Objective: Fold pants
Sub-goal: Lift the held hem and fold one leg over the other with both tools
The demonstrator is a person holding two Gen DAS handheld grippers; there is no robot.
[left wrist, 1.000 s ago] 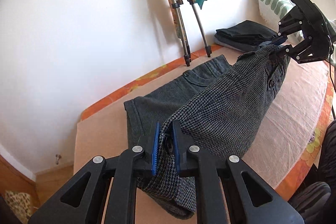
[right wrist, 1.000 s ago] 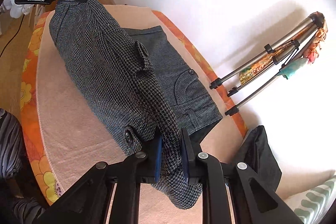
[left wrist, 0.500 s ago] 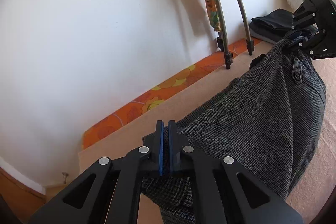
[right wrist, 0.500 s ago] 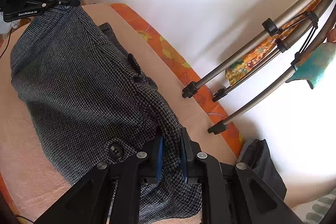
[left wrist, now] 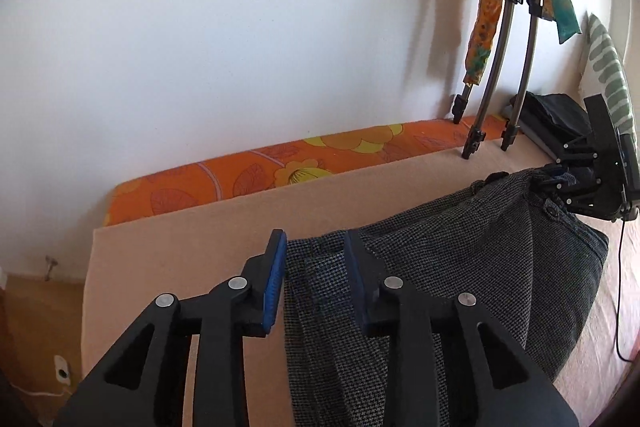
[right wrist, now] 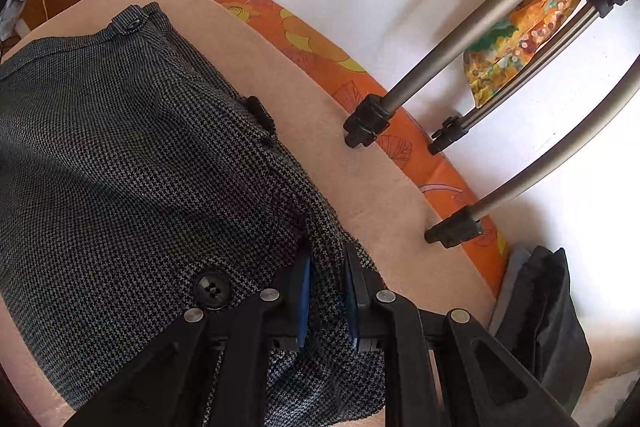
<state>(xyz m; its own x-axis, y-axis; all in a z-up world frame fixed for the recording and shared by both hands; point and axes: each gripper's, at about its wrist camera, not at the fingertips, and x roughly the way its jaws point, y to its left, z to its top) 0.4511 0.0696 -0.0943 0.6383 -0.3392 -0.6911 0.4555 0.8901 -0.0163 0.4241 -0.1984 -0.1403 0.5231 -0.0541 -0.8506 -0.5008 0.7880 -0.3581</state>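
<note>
Pants (left wrist: 460, 267) are laid folded; left gripper (left wrist: 316, 267) is spread wide, right gripper (right wrist: 326, 291), three o'clock, remains pinched on fabric for alignment.

Left gripper (left wrist: 316, 277) jaws apart above pants (left wrist: 460, 267).

Bright daylight fills both fisheye views. The white wall (right wrist: 560, 195) blows out toward four o'clock in the right wrist view. Tripod legs (left wrist: 496, 67) throw soft shadows toward nine o'clock on the wall. Edges bend strongly, with dark vignetted corners; focus is sharp throughout.
</note>
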